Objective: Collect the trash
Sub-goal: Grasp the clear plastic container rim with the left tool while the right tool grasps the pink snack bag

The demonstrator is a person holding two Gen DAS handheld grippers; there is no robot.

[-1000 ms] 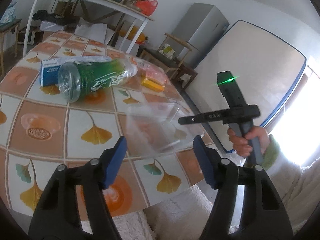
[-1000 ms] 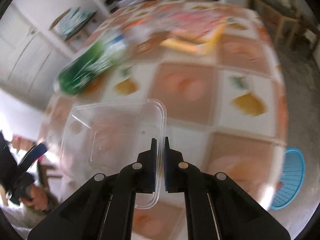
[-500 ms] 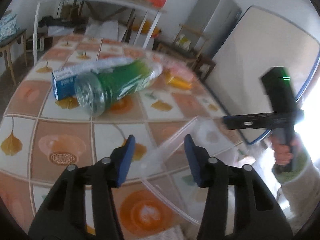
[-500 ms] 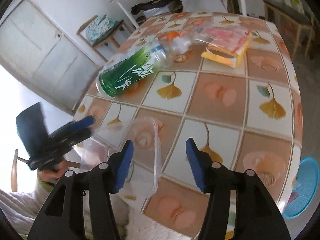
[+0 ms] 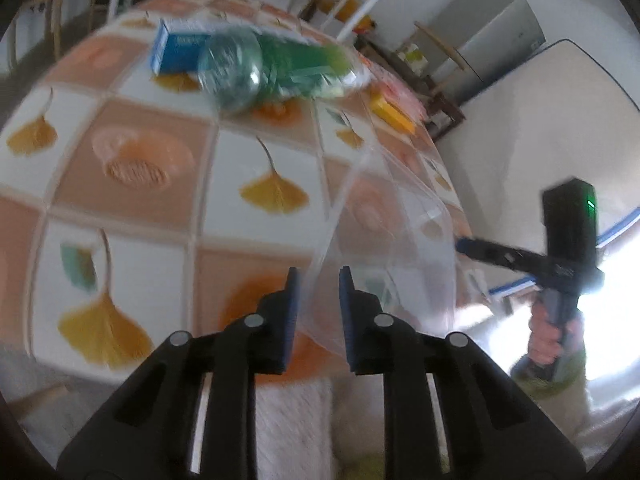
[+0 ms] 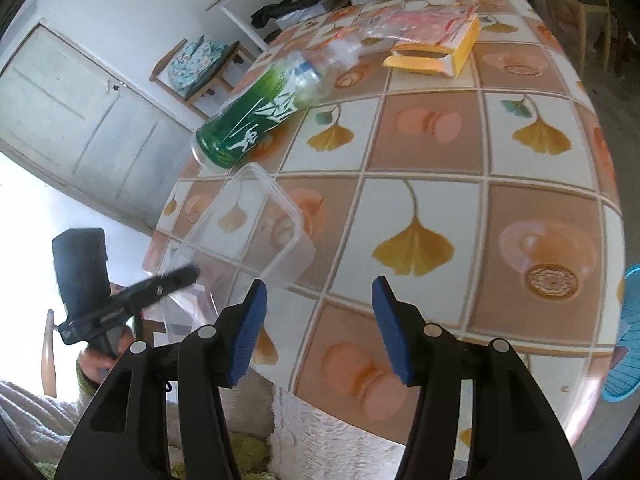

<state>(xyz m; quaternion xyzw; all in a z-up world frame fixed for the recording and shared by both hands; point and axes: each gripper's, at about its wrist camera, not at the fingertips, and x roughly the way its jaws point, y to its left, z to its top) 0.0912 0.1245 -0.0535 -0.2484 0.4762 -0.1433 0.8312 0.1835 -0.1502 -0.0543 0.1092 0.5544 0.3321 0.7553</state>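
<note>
My left gripper (image 5: 316,300) is shut on the rim of a clear plastic container (image 5: 392,248) and holds it tilted over the table's near edge; the container also shows in the right wrist view (image 6: 248,236). My right gripper (image 6: 318,320) is open and empty above the table edge, just right of the container. A green plastic bottle (image 6: 264,112) lies on its side farther back on the tiled table (image 6: 520,200). A yellow carton (image 6: 436,56) with a clear wrapper on it lies beyond it. A blue box (image 5: 176,50) lies behind the bottle (image 5: 272,68).
A blue basket (image 6: 624,336) sits on the floor past the table's right edge. A white door, a chair and a shelf stand behind the table. A fridge (image 5: 488,40) and a leaning mattress are at the far right.
My right gripper let go of the clear container and opened wide. My left gripper closed on the container's rim and now holds it tilted.
</note>
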